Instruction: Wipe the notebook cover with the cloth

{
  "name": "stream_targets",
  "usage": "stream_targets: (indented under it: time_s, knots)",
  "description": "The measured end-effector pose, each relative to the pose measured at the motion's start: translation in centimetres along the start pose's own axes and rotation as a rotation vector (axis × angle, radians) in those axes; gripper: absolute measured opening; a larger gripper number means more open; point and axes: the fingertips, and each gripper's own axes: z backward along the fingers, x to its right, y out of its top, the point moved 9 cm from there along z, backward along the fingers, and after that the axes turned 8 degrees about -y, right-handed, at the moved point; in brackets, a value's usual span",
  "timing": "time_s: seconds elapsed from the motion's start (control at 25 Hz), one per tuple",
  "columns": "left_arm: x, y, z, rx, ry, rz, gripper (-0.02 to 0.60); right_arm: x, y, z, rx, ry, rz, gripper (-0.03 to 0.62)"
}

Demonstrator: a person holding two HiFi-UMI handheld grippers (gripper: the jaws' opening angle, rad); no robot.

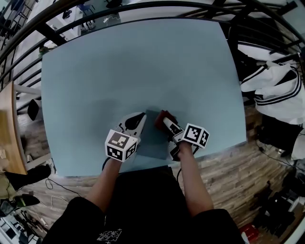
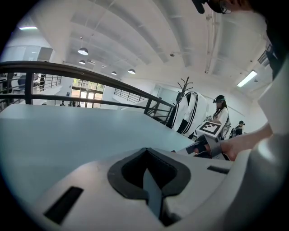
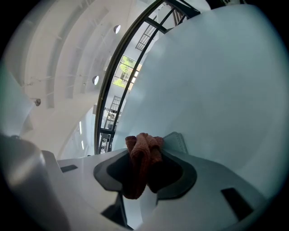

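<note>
On a pale-blue worktop (image 1: 133, 62) ringed by black railing (image 1: 143, 7), a grey notebook (image 1: 152, 137) was pinched by the left claw (image 1: 140, 117), a rust-red cloth (image 3: 142, 155) by the right claw (image 1: 167, 123).

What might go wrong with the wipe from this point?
1. The cloth is only a small wad pinched in the right gripper. The hard jaw tips may scrape the notebook, or the wad may pull out.
2. The left gripper, jaws together, sits at the notebook's left edge. Whether it pins it is unclear, so a stroke may slide the notebook toward the table's near edge.
</note>
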Motion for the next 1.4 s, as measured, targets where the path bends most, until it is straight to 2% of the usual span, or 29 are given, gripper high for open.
stream_targets:
  time_s: [0.88,1.12,1.4]
  knots:
    - [2.2,0.0,-0.1,0.000,-0.001,-0.018,0.008,4.4,1.3,4.9,0.065,-0.025,-0.059,0.152]
    - [2.0,-0.2,0.2,-0.006,0.015,0.003,0.008,3.3,1.2,5.4,0.053,0.031,-0.037,0.152]
    - [1.6,-0.8,1.3,-0.021,0.055,0.001,0.008,0.2,-0.9,3.0,-0.023,0.086,0.031,0.152]
